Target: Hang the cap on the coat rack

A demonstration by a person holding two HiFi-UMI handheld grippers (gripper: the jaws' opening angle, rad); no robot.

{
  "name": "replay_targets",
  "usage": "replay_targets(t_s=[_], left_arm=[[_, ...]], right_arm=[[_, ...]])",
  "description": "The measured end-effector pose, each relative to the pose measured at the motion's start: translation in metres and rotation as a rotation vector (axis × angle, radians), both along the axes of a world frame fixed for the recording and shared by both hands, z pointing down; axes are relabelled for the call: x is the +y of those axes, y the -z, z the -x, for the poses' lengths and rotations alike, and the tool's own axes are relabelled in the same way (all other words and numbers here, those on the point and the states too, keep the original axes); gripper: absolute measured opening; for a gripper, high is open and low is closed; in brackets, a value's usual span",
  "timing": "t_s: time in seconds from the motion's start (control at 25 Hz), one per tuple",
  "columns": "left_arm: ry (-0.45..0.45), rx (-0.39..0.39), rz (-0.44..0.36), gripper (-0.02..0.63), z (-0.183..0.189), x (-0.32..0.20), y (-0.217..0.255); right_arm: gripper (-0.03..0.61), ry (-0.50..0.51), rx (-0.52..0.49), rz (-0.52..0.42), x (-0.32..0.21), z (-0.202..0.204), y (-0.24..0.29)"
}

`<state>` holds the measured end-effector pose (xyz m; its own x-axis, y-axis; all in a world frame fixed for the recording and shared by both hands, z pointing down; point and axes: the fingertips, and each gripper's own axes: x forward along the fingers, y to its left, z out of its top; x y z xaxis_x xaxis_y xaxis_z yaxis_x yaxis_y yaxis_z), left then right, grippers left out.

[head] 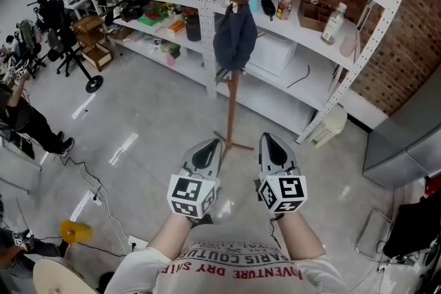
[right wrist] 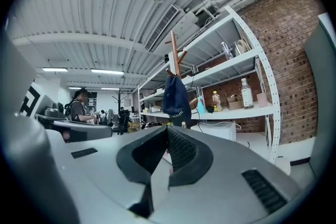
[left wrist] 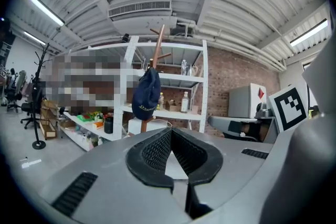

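1 pale grey floor (head: 151, 120) spreads across the workshop, with cables trailing over it at the lower left. Behind it runs a long white shelf unit (head: 202, 10) against a brick wall, its 2 visible tiers loaded with boxes, tools and bottles (head: 284, 2).

Just in front of the shelf unit stands 1 wooden coat rack (head: 235, 107), its slim pole upright and its feet spread on the floor. The dark blue cap (head: 234, 38) hangs on a peg high on that pole, its crown drooping down alongside the wood, already in place and well apart from both claws.

A person holds the 2 claws side by side, low and close to the body, both pointing toward the rack. The left claw (left wrist: 170, 131) is pinched to a narrow point, its ribbed black pads meeting at the tips with nothing between them. The right claw (right wrist: 168, 128) is likewise pressed fully together and carries nothing. In each gripper view the cap shows above the joined tips, out of reach.

Each claw bears 1 marker cube (head: 193, 195) at its rear, nearest the person's wrists. Another person (head: 21, 113) in dark clothes is at the far left edge of the head view, beside a stand.
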<state>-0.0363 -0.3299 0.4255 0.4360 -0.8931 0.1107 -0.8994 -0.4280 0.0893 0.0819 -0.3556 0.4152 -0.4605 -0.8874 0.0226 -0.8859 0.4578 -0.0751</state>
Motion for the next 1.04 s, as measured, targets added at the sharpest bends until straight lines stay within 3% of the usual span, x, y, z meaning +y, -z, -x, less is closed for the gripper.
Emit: replay_targets(t_s=[1.04], left_arm=[[-0.015,-0.023,-0.006,0.005,-0.009,0.0,0.004]], right_arm=[[0.014,-0.024,-0.006,-0.014,0.007,-0.013,0.001]])
